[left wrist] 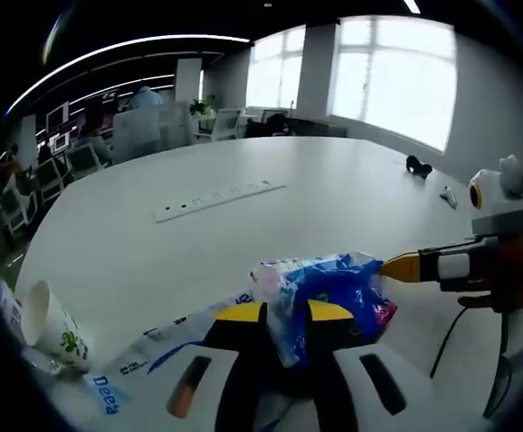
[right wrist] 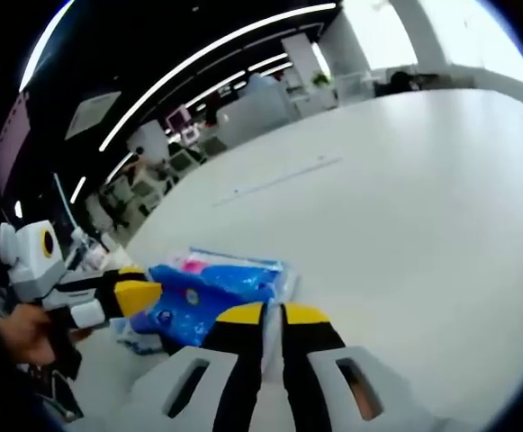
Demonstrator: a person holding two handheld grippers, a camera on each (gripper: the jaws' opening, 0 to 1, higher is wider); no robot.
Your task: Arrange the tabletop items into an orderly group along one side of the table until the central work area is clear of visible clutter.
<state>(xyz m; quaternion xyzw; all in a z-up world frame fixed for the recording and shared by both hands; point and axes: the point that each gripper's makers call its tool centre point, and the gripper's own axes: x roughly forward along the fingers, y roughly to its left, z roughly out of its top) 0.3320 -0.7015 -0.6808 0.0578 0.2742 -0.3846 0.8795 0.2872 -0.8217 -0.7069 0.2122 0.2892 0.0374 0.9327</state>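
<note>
Left tool (left wrist: 284, 312) at bottom middle clenched on the blue plastic packet (left wrist: 338, 292), right tool (right wrist: 273, 314) clenched on the same packet's edge, packet low on the white counter (left wrist: 333, 193), paper cup (left wrist: 49, 326) on its side at lower left, white power strip (left wrist: 218, 199) in the middle

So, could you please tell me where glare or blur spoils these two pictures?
Left gripper view: the bright windows are blown out, the white paper cup stays fairly sharp. Right gripper view: the crinkled blue plastic packet looks soft, the background is smeared, the curved ceiling light strips glare white.
</note>
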